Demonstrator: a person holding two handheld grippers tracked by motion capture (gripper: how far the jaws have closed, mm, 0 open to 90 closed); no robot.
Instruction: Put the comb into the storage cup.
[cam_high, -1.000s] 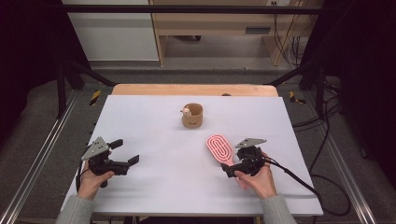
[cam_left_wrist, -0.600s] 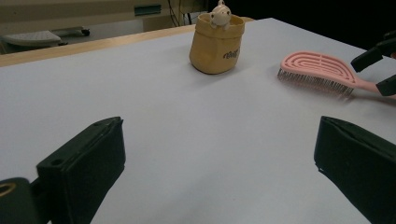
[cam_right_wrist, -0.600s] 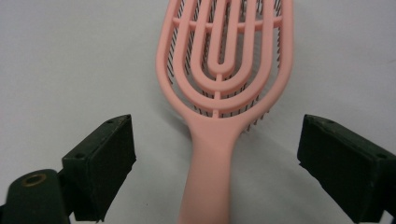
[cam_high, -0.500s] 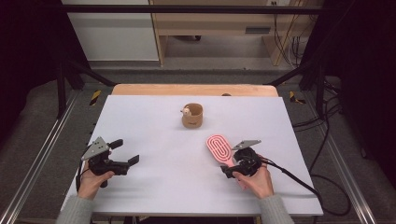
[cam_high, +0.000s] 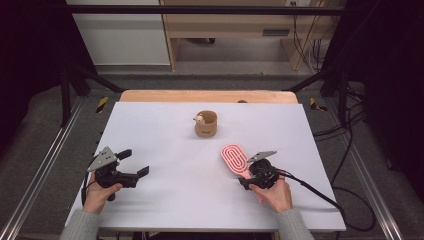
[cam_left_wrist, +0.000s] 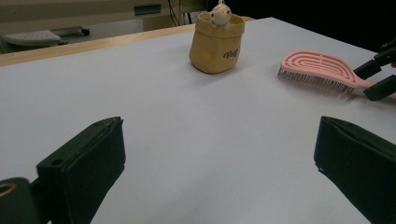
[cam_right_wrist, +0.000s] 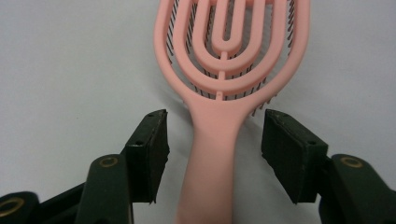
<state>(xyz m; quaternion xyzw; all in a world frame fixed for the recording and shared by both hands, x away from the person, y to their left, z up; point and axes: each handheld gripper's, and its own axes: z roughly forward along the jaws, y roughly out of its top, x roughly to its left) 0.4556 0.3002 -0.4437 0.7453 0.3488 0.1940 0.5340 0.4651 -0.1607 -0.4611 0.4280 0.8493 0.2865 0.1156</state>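
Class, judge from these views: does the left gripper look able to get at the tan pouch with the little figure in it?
Probably yes: bare white table lies between the open left gripper and the pouch; the pink brush lies off to the side.

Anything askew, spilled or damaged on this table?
Nothing stands out. The pink hairbrush lies bristles down and intact, its handle between the right gripper's closing jaws, untouched yet. The tan pouch stands upright.

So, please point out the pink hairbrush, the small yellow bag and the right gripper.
pink hairbrush (cam_right_wrist: 227, 56), right gripper view, on the looped head.
small yellow bag (cam_left_wrist: 216, 49), left gripper view, on its front wall.
right gripper (cam_right_wrist: 214, 151), right gripper view, midway between its fingertips, over the handle.
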